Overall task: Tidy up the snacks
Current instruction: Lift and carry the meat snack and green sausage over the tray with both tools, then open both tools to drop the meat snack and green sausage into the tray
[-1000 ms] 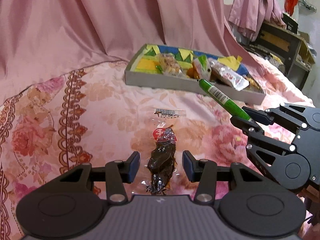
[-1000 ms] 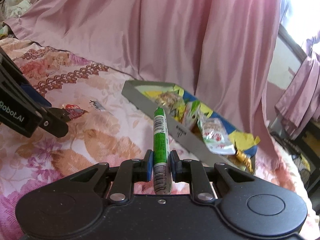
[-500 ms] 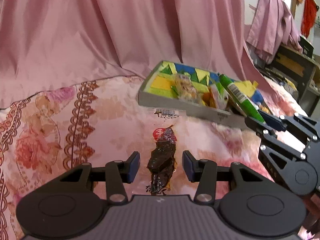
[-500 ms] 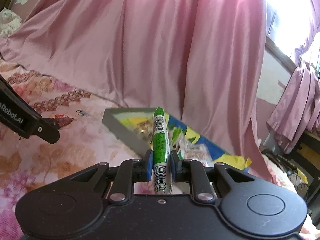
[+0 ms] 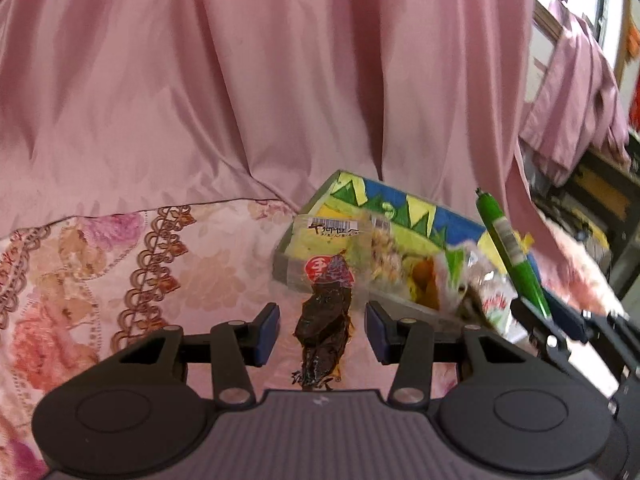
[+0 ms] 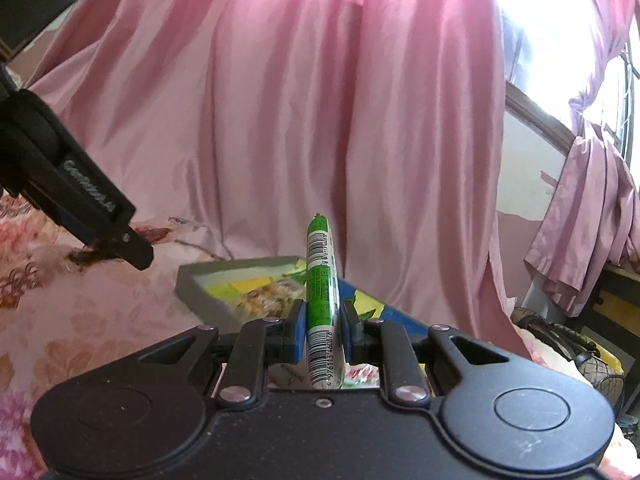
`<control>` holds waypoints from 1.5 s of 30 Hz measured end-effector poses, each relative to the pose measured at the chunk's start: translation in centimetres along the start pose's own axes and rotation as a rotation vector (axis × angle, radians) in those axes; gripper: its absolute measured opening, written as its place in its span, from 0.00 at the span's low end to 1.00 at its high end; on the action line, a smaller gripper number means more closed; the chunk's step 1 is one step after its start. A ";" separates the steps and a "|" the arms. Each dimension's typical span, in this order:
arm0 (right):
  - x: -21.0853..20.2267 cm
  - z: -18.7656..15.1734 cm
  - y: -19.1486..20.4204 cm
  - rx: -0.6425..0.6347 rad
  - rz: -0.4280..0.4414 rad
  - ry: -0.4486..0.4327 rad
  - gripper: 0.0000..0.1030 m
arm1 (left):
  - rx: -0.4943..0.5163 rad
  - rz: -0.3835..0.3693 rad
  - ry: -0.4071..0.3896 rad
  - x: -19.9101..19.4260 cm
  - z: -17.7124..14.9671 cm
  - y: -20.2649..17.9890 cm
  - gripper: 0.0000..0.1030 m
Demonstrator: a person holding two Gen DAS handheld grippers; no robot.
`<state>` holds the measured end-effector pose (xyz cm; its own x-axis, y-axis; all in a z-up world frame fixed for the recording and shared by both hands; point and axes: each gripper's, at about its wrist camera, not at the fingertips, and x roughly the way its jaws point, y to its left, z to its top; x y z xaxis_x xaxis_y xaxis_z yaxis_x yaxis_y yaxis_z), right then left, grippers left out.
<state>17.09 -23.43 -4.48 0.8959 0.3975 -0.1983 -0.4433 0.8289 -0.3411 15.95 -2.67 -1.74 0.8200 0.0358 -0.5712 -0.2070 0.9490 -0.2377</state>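
My left gripper (image 5: 322, 334) is shut on a clear packet with a dark dried snack (image 5: 325, 320) and a red label, and holds it off the bedspread in front of the tray's near corner. The grey tray (image 5: 286, 270), lined in yellow, green and blue, holds several snack packets. My right gripper (image 6: 322, 336) is shut on a green sausage stick (image 6: 320, 272) that stands upright between the pads, above the tray (image 6: 208, 294). In the left wrist view the stick (image 5: 508, 248) and the right gripper (image 5: 548, 320) are at the right, over the tray's right part. The left gripper (image 6: 132, 248) shows at the left of the right wrist view.
A pink curtain (image 5: 280, 80) hangs behind the tray. The floral bedspread (image 5: 100, 272) stretches to the left. Dark wooden furniture (image 5: 600, 200) with draped pink cloth (image 6: 580, 232) stands at the right, beside a bright window (image 6: 560, 40).
Both grippers have risen and moved toward the tray with their snacks. The dark packet has left the bedspread and now overlaps the tray's near corner; the green stick is over the tray.
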 end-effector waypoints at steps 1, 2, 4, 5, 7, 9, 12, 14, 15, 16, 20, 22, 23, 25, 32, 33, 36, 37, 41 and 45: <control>0.2 0.1 -0.2 0.006 -0.002 -0.007 0.18 | -0.013 -0.001 -0.003 0.2 0.2 -0.1 0.49; 0.3 0.1 -0.4 0.011 -0.003 -0.013 0.18 | -0.024 -0.003 -0.007 0.5 0.4 -0.2 0.49; 0.7 0.3 -0.7 0.023 -0.007 -0.026 0.18 | -0.036 -0.004 -0.012 1.1 0.7 -0.5 0.49; 1.0 0.3 -0.9 0.027 -0.010 -0.034 0.18 | -0.037 -0.004 -0.013 1.4 0.9 -0.7 0.49; 1.6 0.4 -1.1 0.029 -0.011 -0.045 0.18 | -0.031 -0.006 -0.011 2.2 1.5 -1.1 0.49; 2.2 0.3 -1.3 0.031 -0.011 -0.054 0.18 | -0.017 -0.005 -0.015 2.9 2.2 -1.6 0.49; 3.0 0.4 -2.0 0.046 -0.017 -0.063 0.18 | -0.012 -0.012 -0.019 4.1 3.6 -2.4 0.49; 3.5 0.3 -2.7 0.058 -0.024 -0.062 0.18 | -0.010 -0.017 -0.020 4.9 4.5 -2.9 0.49; 3.7 0.3 -3.0 0.065 -0.029 -0.057 0.18 | -0.009 -0.020 -0.019 5.4 5.1 -3.2 0.49; 4.0 0.2 -3.4 0.076 -0.036 -0.049 0.18 | -0.006 -0.021 -0.018 6.0 5.5 -3.5 0.49; 5.6 -0.1 -5.3 0.130 -0.053 -0.005 0.18 | 0.019 -0.026 -0.005 8.3 7.2 -5.0 0.49; 6.3 -0.2 -6.3 0.167 -0.057 0.020 0.19 | 0.027 -0.033 0.013 9.5 7.7 -5.8 0.49; 6.7 -0.2 -6.8 0.187 -0.056 0.037 0.19 | 0.028 -0.037 0.024 10.1 7.8 -6.2 0.49; 7.1 -0.3 -7.4 0.223 -0.054 0.062 0.19 | 0.020 -0.040 0.050 11.4 7.8 -6.9 0.49; 8.7 -1.2 -8.9 0.322 0.006 0.168 0.19 | 0.025 -0.042 0.139 15.0 7.3 -8.9 0.49; 8.9 -1.3 -8.9 0.324 0.011 0.178 0.19 | 0.028 -0.042 0.145 15.3 7.2 -9.2 0.49; 9.2 -1.6 -8.8 0.337 0.041 0.199 0.19 | 0.056 -0.018 0.156 15.9 7.0 -9.9 0.49; 9.3 -1.6 -8.7 0.339 0.053 0.207 0.19 | 0.059 -0.006 0.161 16.0 6.9 -10.1 0.49; 9.7 -1.9 -8.4 0.343 0.072 0.223 0.19 | 0.062 0.030 0.169 16.2 6.8 -10.1 0.49; 10.0 -2.2 -8.1 0.340 0.074 0.239 0.19 | 0.065 0.026 0.168 16.2 6.8 -10.1 0.49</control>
<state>29.52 -27.01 -5.70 0.8128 0.3913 -0.4316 -0.4352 0.9003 -0.0034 34.93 -9.51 -3.23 0.7129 0.0127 -0.7012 -0.1876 0.9669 -0.1731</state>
